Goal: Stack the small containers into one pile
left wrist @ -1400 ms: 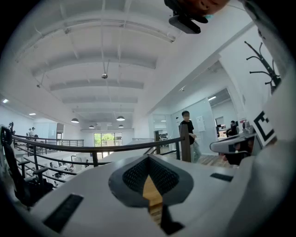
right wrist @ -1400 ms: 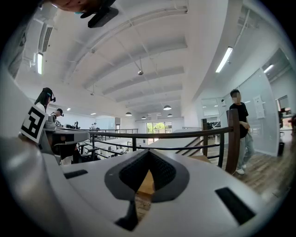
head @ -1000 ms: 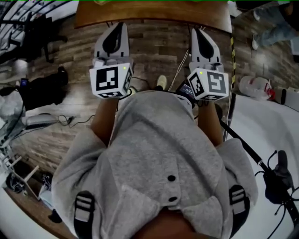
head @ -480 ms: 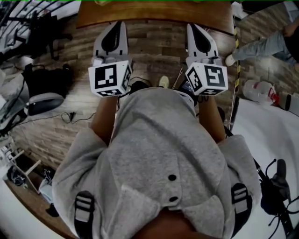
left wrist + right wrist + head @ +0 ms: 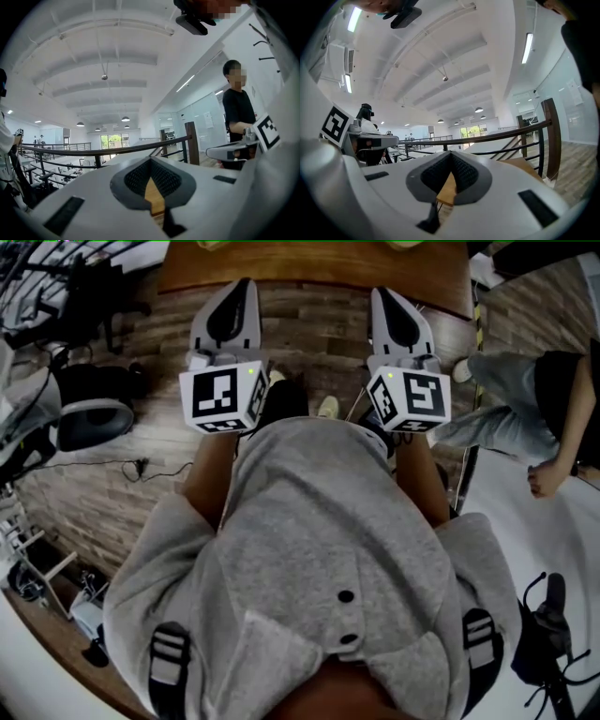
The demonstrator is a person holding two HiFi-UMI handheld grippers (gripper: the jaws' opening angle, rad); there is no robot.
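— Lime-green slivers at the far rim of the wooden table, right at the top edge of the head view. Too little shows to call them containers.
— And the tongs?
— The left gripper and the right gripper are both clenched and grasp nothing. They are side by side over the plank floor, tips just short of the table. A bystander stands to the right.

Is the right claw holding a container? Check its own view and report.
No, the right claw is shut with nothing between its jaws; only a wooden tabletop shows past them.
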